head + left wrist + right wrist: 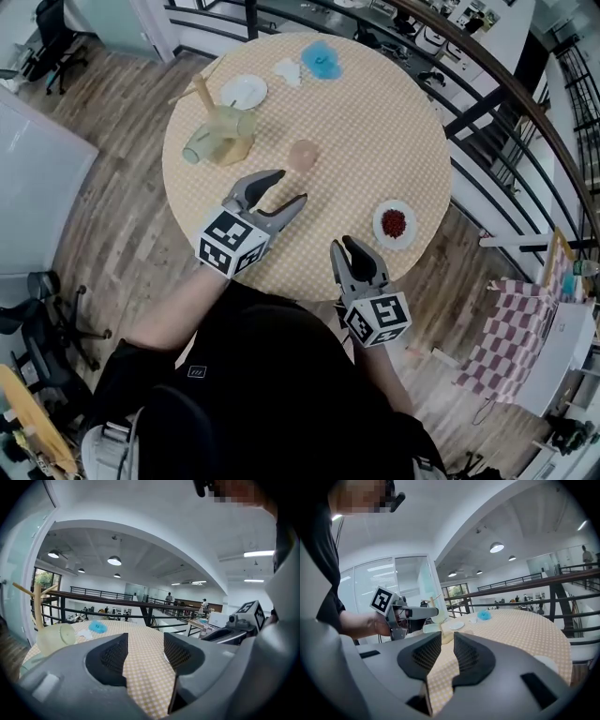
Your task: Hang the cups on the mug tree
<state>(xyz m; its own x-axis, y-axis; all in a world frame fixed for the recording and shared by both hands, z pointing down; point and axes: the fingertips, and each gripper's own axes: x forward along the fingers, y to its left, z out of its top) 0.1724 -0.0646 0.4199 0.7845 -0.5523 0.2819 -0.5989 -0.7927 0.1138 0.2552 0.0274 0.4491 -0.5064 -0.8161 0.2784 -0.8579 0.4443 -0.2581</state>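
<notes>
Beyond the left gripper (pixel 291 186) fingers (pixel 265 180) sits a pink cup (pixel 302 155)

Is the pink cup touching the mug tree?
Apart. The head view shows bare tablecloth between the pink cup and the mug tree.

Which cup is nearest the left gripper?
The pale pink cup, alone mid-table just beyond the left gripper. The greenish cup sits farther off, at the mug tree.

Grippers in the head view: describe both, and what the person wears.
Both the left tongs and right tongs are grey plastic with dark textured pads; each carries a white cube of black square markers. The person wears a black top.
</notes>
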